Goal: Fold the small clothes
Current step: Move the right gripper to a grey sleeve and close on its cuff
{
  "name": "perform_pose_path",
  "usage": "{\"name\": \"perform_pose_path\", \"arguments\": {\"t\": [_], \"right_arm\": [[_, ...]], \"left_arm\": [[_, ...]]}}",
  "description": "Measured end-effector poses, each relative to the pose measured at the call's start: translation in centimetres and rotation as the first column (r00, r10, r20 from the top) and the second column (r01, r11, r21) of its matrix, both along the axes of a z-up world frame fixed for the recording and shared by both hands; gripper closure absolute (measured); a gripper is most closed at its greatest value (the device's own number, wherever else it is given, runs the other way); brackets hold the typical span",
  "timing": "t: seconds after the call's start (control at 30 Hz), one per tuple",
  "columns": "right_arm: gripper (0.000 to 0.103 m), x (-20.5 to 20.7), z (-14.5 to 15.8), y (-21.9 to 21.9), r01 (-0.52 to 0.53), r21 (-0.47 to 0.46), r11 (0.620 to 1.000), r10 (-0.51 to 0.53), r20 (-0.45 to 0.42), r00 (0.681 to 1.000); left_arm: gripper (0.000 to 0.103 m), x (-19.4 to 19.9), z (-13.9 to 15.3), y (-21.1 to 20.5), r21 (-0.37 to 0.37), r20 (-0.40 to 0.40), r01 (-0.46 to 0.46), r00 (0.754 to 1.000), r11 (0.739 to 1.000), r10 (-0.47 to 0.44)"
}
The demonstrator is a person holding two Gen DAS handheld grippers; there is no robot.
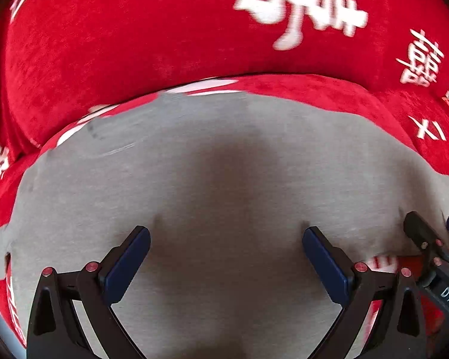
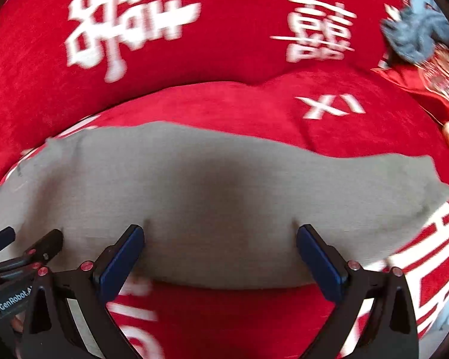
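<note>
— What's the cloth doing?
— The grey garment [image 2: 212,191] lies flat and smooth on the red cover [image 2: 224,110], its long edges clean, in front of the red cushion [image 2: 224,24].
— Jaws?
— Left gripper [image 1: 226,257] and right gripper [image 2: 220,254] both spread wide, holding nothing, tips right at the garment.
— Room?
— Bare red cover beyond the garment's far edge; a blue-grey cloth [image 2: 416,39] well off.
</note>
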State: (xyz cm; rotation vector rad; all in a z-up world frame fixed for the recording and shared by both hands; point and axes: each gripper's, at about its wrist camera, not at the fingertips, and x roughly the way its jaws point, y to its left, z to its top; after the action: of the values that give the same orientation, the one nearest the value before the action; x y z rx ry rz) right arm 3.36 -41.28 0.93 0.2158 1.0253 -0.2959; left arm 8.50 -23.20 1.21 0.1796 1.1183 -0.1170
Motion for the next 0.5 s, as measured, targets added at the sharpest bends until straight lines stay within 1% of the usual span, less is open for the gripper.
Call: {"name": "perform_pose_path", "arguments": {"t": [0.07,0.17,0.3,0.4,0.5], "right_arm": [[0.001,-0.9,0.3,-2.2,0.036,-0.013,0.999,-0.036,0.007,0.999],[0.001,-2.5,1.2,-5.0,0.088,-0.049,0.995,-0.086,0.029,0.996],[0.001,-5.6,2.3,-9.0,0.162,-0.087,0.983,-0.158,0.056,0.986],[0.001,-7.4,2.2,-11.6,0.222,-0.108,0.969,-0.217,0.053,0.975],[0.001,-8.3,1.5,-14.0,0.274,-0.092,0.957,-0.272,0.034,0.962]], "left_arm": [[0.001,-0.2,0.2,-1.6,0.009,0.013,0.016,1.000,1.000,-0.016],[0.001,-0.5,0.2,-3.4,-0.004,0.005,0.049,0.999,0.999,-0.049],[0.001,-0.9,0.1,-5.7,0.001,0.016,0.066,0.998,0.998,-0.066],[0.001,-1.1,0.2,-7.1,-0.009,0.011,0.076,0.997,0.997,-0.076],[0.001,-1.7,0.3,-8.5,-0.010,0.013,0.105,0.994,0.994,-0.105]]}}
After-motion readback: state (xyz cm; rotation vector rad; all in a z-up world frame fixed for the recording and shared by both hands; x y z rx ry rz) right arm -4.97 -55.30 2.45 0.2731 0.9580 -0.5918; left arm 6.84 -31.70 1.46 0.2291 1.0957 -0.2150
